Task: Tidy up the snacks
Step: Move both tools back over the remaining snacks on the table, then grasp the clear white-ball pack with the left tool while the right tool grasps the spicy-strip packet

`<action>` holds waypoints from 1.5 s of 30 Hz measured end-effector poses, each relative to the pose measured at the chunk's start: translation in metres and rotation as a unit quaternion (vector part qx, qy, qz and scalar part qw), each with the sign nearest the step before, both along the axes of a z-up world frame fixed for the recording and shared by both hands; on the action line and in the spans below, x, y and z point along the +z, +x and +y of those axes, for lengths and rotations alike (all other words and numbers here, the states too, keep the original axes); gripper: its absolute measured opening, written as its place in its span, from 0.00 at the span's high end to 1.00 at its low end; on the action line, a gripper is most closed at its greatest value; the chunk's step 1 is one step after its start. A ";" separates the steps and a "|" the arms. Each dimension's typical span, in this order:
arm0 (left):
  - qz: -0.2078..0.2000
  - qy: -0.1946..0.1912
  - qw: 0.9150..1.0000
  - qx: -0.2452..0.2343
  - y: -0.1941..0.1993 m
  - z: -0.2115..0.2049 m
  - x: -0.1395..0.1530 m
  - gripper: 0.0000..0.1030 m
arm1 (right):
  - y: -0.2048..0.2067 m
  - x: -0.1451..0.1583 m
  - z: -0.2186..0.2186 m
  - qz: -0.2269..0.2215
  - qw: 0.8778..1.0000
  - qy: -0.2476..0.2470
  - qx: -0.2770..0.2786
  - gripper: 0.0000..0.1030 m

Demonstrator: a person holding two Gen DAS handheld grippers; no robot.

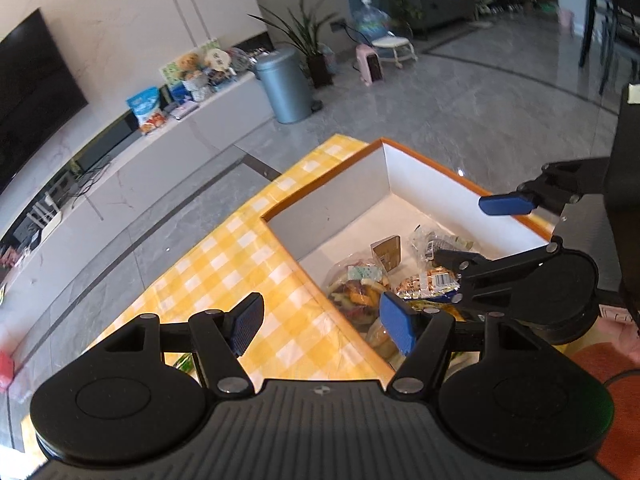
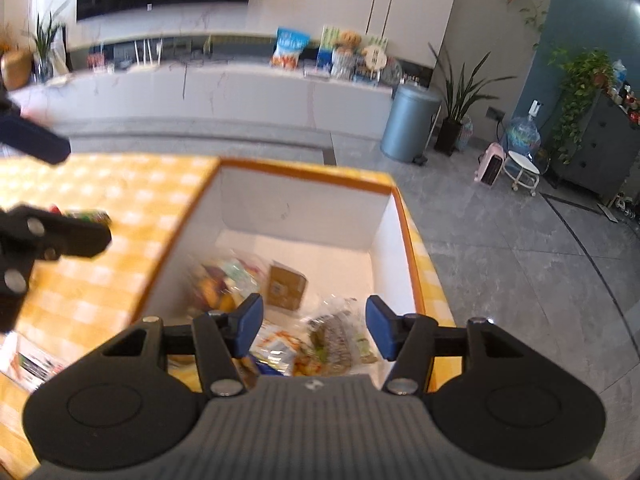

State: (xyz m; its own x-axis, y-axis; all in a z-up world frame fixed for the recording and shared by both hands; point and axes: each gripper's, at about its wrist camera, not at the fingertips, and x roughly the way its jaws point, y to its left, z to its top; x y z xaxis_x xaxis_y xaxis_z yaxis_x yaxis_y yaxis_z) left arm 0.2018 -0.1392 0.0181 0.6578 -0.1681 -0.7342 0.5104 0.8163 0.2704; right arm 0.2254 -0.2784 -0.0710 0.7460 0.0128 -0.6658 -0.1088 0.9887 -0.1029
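While both claws hung wide open and empty, the left gripper [image 1: 324, 326] sat over the checkered tablecloth [image 1: 224, 264]. The snacks [image 2: 304, 344] lay piled in the orange-rimmed box [image 2: 312, 208], right below the right gripper [image 2: 314, 326].

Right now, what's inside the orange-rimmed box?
The box holds a pile of snack packets: a clear bag of colourful snacks, a small brown carton, and foil and clear wrappers. Whatever lies under the pile and the near end is hidden by the tools.

Right claw [image 2: 314, 326], spread empty, hovers above snack-filled box [image 2: 308, 204].
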 end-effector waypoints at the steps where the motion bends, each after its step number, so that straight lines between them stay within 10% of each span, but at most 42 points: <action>1: -0.004 -0.007 1.000 0.006 -0.006 0.004 0.003 0.24 | -0.007 0.004 0.002 -0.008 1.000 0.010 0.000 0.45; 12: -0.019 -0.107 0.987 0.121 -0.064 0.072 0.018 0.24 | -0.067 0.030 0.040 -0.077 0.993 0.089 0.029 0.38; 29: 0.031 -0.207 0.922 0.325 -0.086 0.245 -0.042 0.22 | -0.101 -0.019 0.152 -0.056 0.978 0.185 0.081 0.38; 45: 0.086 -0.183 0.921 0.334 -0.004 0.252 -0.105 0.10 | -0.014 -0.087 0.211 0.003 0.987 0.118 0.110 0.44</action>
